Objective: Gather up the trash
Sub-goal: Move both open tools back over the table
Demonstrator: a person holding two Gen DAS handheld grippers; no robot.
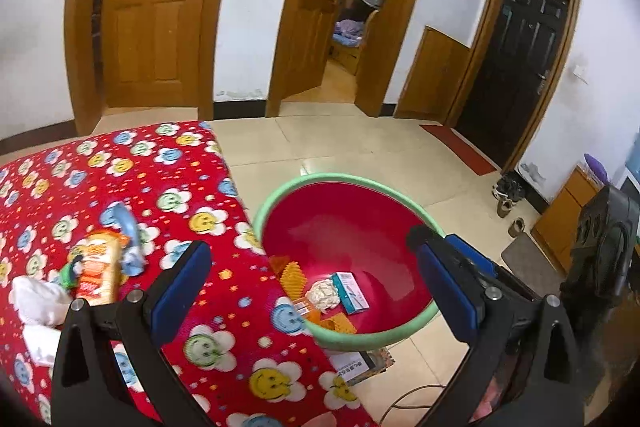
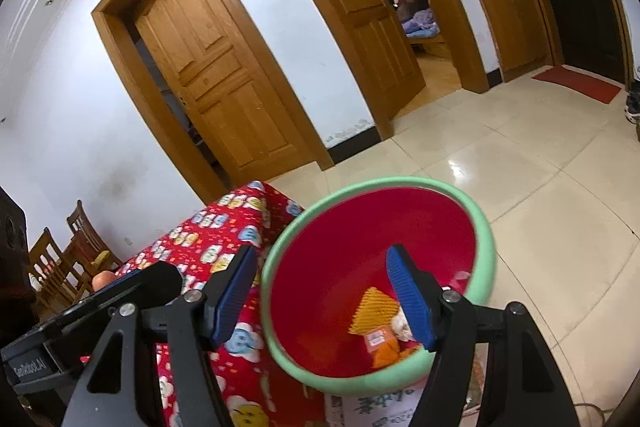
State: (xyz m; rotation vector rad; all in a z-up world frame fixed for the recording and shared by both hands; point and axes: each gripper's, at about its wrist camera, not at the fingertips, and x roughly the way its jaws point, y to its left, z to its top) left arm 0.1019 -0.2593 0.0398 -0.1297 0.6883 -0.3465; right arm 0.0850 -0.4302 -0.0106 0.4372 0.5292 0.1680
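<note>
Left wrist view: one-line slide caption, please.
Open left gripper above the red bin holding trash; snack wrapper and tissues remain on the smiley-print tablecloth.

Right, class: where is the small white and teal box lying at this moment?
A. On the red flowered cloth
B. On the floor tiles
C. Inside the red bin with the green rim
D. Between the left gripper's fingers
C: the box lies at the bottom of the bin, beside a crumpled paper ball.

A home: panelled wooden doors (image 1: pixel 148 7), a bedroom's bunk bed (image 1: pixel 360 15).
</note>
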